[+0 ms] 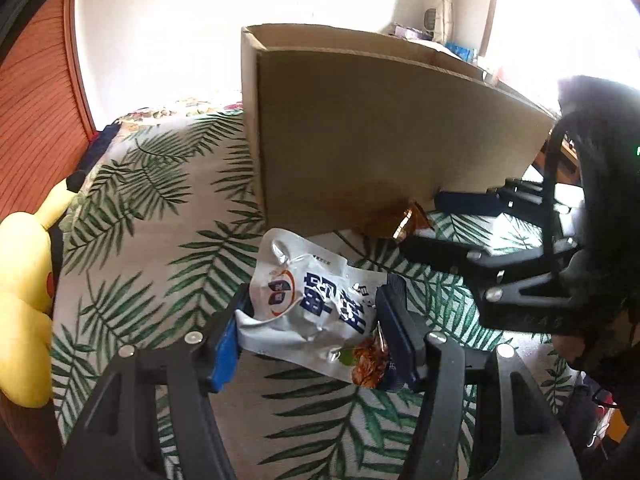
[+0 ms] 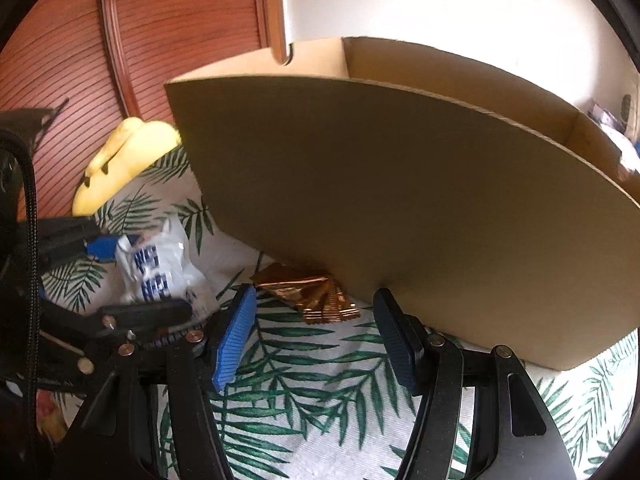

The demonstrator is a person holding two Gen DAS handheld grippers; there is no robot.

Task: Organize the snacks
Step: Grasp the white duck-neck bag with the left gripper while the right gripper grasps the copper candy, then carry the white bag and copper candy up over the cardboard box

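A: Left wrist view, lower centre: left gripper [image 1: 312,320] clamped on the white snack bag [image 1: 316,304]; pads pressing both crumpled sides, so held, not merely straddled; bag seemingly lifted off the leaf-print cover [image 1: 160,200], though hard to be sure.

B: Reason for the grip across the width?

A: Probably for carrying up and over the wall of the cardboard box [image 1: 380,120]; box standing open-topped in the upper centre, just behind the bag; likely the target for the snacks.

B: Right wrist view?

A: Right gripper [image 2: 316,336] at lower centre, jaws parted about halfway, nothing between them; only cover showing in the gap. Gold wrapper packet [image 2: 316,296] lying just ahead of the fingertips, tucked against the foot of the box; probably the next pick, judging by the aim.

B: Risk?

A: Packet partly under the box edge; awkward to pinch flat. Yellow plush toy [image 2: 124,160] at the left of the frame, well apart; not a snack, so likely left alone.
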